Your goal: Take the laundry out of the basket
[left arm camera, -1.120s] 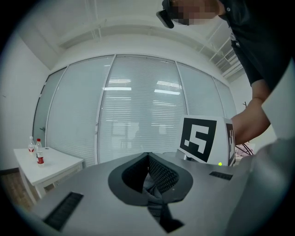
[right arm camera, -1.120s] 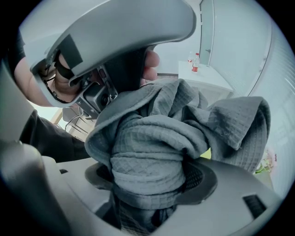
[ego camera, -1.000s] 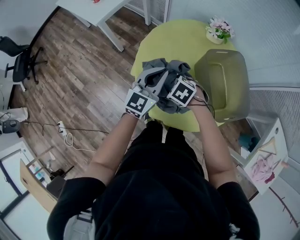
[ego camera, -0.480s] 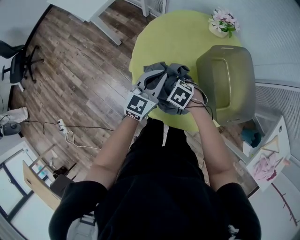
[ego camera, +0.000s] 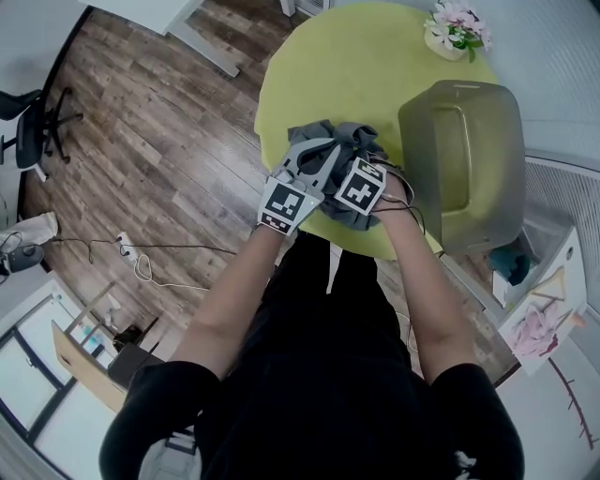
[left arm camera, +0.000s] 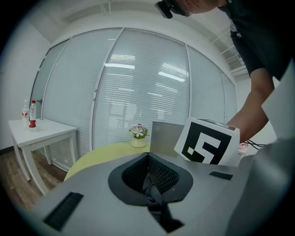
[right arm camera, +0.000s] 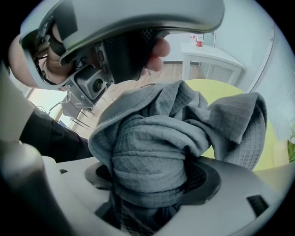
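A crumpled grey cloth (ego camera: 334,139) hangs bunched between my two grippers over the near edge of the round yellow-green table (ego camera: 347,66). My right gripper (ego camera: 355,201) points steeply down. It is shut on a thick roll of the cloth (right arm camera: 156,138), which fills the space between its pads. My left gripper (ego camera: 322,152) lies nearly level at the cloth's left side, jaws together, with a thin dark fold pinched between the pads (left arm camera: 162,171). The olive laundry basket (ego camera: 464,159) stands on the table to the right, and no laundry shows inside it.
A pot of flowers (ego camera: 455,23) sits at the table's far edge behind the basket. A white side table (left arm camera: 41,131) with two bottles (left arm camera: 30,120) stands to the left. An office chair (ego camera: 33,127) and cables (ego camera: 141,267) are on the wooden floor.
Both grippers have come down together with the grey cloth, so the bundle now hangs closer to the tabletop. Neither grip has changed.
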A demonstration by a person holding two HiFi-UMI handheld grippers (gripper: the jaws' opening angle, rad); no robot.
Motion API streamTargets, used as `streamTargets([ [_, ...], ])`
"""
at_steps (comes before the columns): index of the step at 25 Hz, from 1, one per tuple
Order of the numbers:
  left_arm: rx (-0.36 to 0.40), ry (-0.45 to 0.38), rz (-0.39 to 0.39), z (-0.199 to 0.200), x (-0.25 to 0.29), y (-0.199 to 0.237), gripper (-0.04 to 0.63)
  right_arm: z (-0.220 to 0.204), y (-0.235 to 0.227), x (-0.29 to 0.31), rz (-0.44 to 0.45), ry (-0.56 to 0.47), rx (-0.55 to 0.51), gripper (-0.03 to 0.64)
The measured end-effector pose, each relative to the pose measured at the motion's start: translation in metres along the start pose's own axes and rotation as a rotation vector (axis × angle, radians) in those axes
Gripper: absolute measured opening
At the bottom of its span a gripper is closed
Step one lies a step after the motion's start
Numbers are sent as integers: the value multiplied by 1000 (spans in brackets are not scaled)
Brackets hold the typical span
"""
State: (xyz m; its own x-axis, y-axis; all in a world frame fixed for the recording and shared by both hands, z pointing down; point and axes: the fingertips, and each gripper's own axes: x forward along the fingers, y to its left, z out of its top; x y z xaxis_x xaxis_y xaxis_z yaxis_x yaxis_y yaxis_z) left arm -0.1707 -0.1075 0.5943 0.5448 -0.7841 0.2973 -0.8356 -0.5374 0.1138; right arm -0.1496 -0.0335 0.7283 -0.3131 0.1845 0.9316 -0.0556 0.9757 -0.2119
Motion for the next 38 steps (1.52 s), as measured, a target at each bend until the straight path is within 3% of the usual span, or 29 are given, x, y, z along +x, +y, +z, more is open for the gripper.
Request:
streamTargets([
  [6, -29, 26, 6, -17, 5, 5, 9, -5, -10, 13, 18, -7, 34, 376],
  [15, -37, 40, 17, -27, 7, 6, 9, -5, -22, 14, -35, -27, 71, 419],
  [27, -37, 16, 33, -11, -3, 9, 11, -3, -25, -26, -89, -42, 89, 419],
  [38, -16, -27, 39, 13, -25, 4, 9, 4, -1, -61, -100, -130, 134, 417],
])
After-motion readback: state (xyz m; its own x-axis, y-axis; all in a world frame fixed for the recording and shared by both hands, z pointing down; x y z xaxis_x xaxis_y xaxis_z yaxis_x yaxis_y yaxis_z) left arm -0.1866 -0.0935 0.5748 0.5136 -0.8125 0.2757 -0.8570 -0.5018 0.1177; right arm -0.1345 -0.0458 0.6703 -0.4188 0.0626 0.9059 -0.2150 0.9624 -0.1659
